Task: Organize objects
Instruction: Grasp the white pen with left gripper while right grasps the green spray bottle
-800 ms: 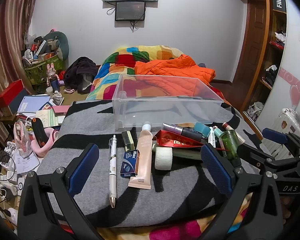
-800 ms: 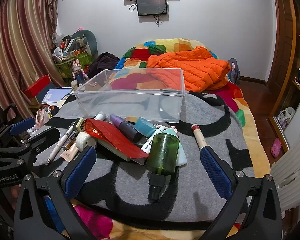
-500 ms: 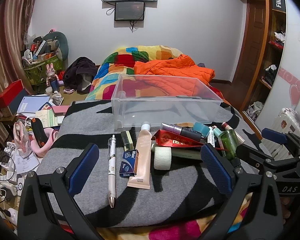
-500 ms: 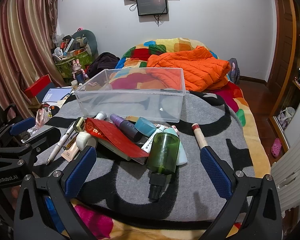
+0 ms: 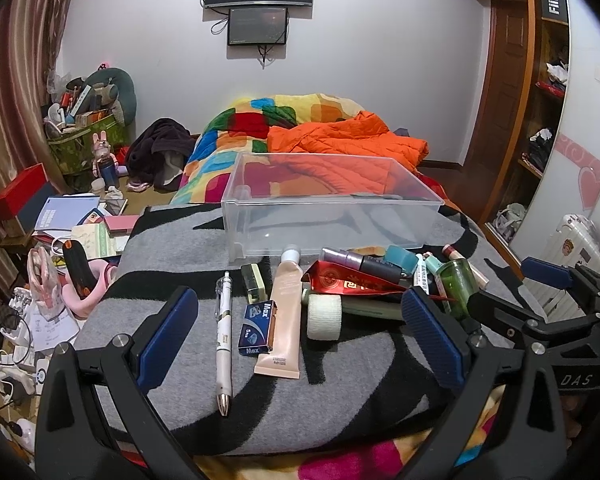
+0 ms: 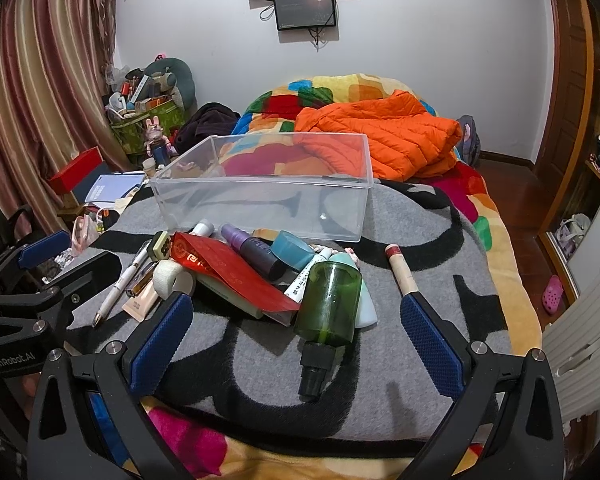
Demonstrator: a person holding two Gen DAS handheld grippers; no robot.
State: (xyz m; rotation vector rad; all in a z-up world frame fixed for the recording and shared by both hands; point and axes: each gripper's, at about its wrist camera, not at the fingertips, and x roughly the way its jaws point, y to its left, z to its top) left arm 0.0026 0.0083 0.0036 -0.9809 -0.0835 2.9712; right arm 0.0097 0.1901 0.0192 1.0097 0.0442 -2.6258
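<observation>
I see both my left gripper (image 5: 300, 336) and right gripper (image 6: 296, 328) spread wide, holding nothing. The clear bin (image 5: 328, 208) sits mid-bed; the green bottle (image 6: 328, 300) lies near the foot edge.

Bin (image 5: 332, 216) behind the heap; pen (image 5: 224, 332) leftmost, bottle (image 6: 329, 300) nearest the front right.

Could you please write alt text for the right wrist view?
An open right gripper hovers over a green spray bottle lying on a grey blanket, amid scattered toiletries. Behind them sits an empty clear plastic bin.
</observation>
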